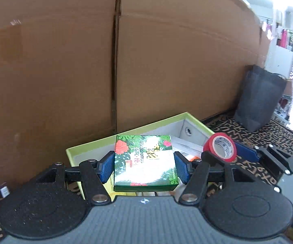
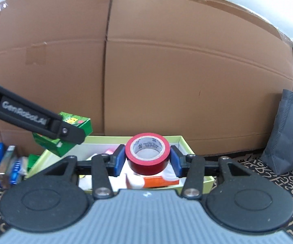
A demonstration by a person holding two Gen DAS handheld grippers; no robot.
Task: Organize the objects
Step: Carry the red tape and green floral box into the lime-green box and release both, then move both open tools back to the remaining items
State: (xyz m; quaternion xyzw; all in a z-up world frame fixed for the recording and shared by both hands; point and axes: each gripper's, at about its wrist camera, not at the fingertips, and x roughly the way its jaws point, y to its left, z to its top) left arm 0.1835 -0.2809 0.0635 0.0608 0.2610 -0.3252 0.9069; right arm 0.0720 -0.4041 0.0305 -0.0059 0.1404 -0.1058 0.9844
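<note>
The left gripper [image 1: 144, 166] is clamped on a green box [image 1: 145, 160], blue pads [image 1: 106, 165] pressing its sides. At its two o'clock, the right gripper [image 2: 147, 159] pinches a red tape roll [image 2: 147, 155].

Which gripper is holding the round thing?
The right gripper: it clamps the red tape roll. The left gripper holds a flat green flowery box instead.
</note>
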